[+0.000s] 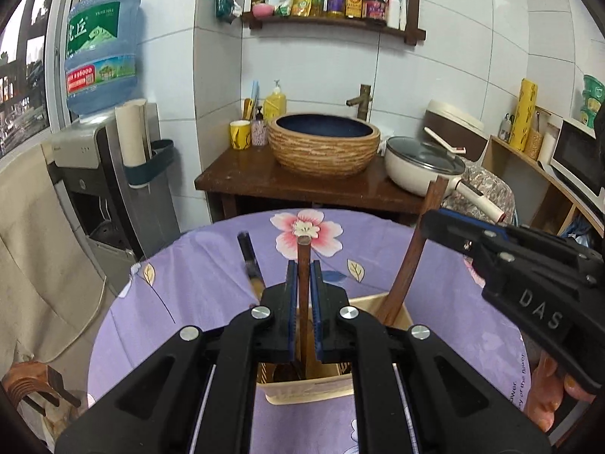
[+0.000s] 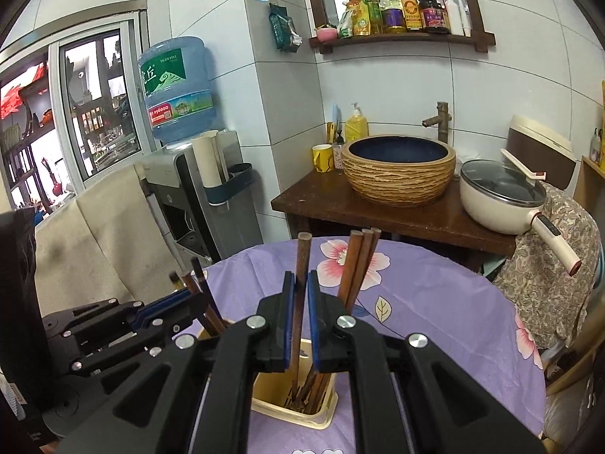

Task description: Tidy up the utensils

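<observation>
Both tools hover over the beige utensil holder (image 2: 298,408), which stands on the purple flowered surface (image 2: 435,302). Left tool (image 1: 301,283) has its blue pads around a dark brown wooden chopstick (image 1: 303,283); whether they press it I cannot tell. Right tool (image 2: 300,295) also has one upright brown chopstick (image 2: 300,283) between slightly parted pads. More brown chopsticks (image 2: 357,265) lean inside the holder.
</observation>
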`<state>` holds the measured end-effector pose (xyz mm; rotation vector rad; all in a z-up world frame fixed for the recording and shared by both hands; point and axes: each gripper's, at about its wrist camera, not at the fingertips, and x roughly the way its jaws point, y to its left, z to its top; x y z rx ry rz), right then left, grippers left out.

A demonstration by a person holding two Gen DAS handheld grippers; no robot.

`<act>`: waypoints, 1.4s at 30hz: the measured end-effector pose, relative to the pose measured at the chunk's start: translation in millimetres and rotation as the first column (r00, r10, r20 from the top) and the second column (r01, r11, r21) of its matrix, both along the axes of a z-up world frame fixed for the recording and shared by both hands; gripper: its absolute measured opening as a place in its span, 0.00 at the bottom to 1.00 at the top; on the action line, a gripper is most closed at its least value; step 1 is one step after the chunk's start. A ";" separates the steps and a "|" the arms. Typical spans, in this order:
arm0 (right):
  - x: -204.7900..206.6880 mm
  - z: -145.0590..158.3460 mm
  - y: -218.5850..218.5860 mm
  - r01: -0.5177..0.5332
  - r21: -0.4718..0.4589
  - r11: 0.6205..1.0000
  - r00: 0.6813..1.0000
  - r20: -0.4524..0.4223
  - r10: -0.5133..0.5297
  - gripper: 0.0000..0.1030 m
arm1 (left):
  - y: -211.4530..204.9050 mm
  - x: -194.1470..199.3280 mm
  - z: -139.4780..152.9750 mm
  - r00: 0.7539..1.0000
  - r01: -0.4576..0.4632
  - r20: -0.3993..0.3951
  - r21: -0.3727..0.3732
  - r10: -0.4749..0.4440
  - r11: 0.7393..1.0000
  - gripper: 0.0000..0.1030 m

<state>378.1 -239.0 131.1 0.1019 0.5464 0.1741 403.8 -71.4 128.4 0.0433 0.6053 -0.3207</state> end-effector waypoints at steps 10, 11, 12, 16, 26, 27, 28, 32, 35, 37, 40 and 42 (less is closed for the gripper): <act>-54.1 25.9 -12.5 0.026 -0.003 1.000 0.980 0.198 -0.025 0.64 | 24.7 -42.1 32.2 0.994 0.026 0.111 -0.025 -0.023 0.999 0.31; -69.3 29.0 -13.0 0.027 -0.008 1.000 0.973 0.228 -0.024 0.69 | 31.7 -53.6 37.8 0.989 0.013 0.150 -0.026 -0.009 1.000 0.60; -81.0 30.5 -13.2 0.033 -0.014 0.999 0.968 0.248 -0.029 0.77 | 40.7 -67.6 42.7 0.980 -0.010 0.198 -0.031 0.016 0.999 0.74; -174.8 16.7 -5.6 0.037 -0.054 0.998 0.927 0.375 -0.014 0.92 | 63.1 -135.9 42.2 0.926 -0.068 0.371 -0.027 0.073 0.997 0.94; -331.8 -87.7 12.7 0.147 -0.061 0.987 0.898 0.427 -0.107 0.95 | 72.7 -301.2 -58.0 0.863 -0.153 0.477 -0.067 0.166 0.986 0.95; -340.7 -94.4 15.9 0.156 -0.071 0.985 0.901 0.420 -0.112 0.95 | 70.4 -313.5 -69.1 0.864 -0.161 0.473 -0.067 0.173 0.985 0.95; -352.2 -103.3 19.8 0.167 -0.080 0.983 0.903 0.413 -0.120 0.95 | 67.7 -327.2 -81.7 0.864 -0.176 0.469 -0.055 0.181 0.983 0.95; -393.3 -131.0 30.0 0.190 -0.073 0.979 0.894 0.426 -0.142 0.95 | 66.7 -364.5 -114.1 0.878 -0.169 0.444 -0.066 0.181 0.983 0.95; -416.9 -143.1 34.2 0.185 -0.065 0.981 0.896 0.421 -0.141 0.95 | 68.9 -387.1 -132.7 0.891 -0.154 0.418 -0.094 0.179 0.984 0.95; -428.1 -145.6 37.6 0.191 -0.080 0.978 0.892 0.431 -0.138 0.95 | 69.4 -400.7 -144.6 0.898 -0.158 0.404 -0.081 0.177 0.984 0.95; -432.3 -145.5 39.5 0.189 -0.093 0.977 0.898 0.418 -0.134 0.95 | 72.9 -414.2 -155.5 0.908 -0.158 0.379 -0.080 0.177 0.984 0.95; -432.7 -145.2 37.2 0.182 -0.074 0.981 0.902 0.410 -0.136 0.95 | 73.8 -417.8 -155.9 0.907 -0.164 0.379 -0.080 0.182 0.983 0.95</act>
